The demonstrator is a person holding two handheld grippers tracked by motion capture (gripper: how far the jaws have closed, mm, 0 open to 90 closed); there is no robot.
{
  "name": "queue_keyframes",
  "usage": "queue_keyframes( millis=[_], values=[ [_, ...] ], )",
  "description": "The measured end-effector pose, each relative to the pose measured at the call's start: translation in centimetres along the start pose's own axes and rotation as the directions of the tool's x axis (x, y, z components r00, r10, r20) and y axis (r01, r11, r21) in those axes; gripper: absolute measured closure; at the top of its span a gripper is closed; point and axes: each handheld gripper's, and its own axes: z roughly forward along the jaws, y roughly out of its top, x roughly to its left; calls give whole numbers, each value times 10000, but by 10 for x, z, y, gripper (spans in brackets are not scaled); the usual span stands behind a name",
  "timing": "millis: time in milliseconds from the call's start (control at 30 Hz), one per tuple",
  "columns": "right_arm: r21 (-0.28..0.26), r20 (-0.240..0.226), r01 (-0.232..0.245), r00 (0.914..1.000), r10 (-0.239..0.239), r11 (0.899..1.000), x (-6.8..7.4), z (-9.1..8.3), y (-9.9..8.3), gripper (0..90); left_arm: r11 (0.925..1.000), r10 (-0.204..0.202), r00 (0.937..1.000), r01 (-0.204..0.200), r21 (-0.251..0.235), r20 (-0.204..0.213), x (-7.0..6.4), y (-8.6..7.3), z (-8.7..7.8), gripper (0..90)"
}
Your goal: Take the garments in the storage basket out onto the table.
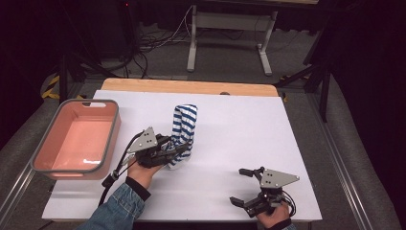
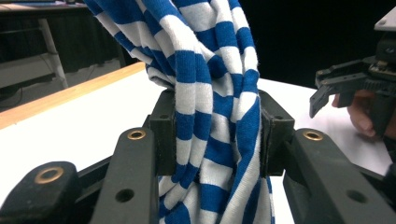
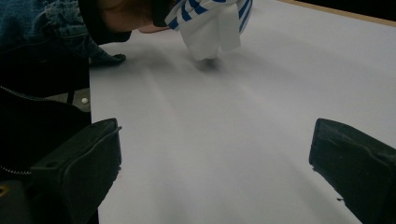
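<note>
**near the table's middle, a striped cloth held up**

toward the middle of the white table point(image 1: 230, 124), a little to the left, the left gripper point(image 1: 184, 149) pinches the blue-and-white striped cloth point(image 1: 184, 129) between its jaws, the bunched fabric rising above them and its lower end close to the surface. the pink bin point(image 1: 112, 139) sits at the left edge, just beside that hand. the right gripper point(image 1: 242, 187) hovers near the front edge with jaws spread wide, bare tabletop between it and the cloth and out to the right edge.
</note>
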Motion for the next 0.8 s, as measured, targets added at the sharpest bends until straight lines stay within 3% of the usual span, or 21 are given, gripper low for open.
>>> queue_keyframes(
  millis=[800],
  values=[
    [7, -85, 6, 10000, -5, 10000, 0, 0, 0, 31, 9983, -444, 9990, 447, 384, -80, 3, -17, 28, 573]
  ],
)
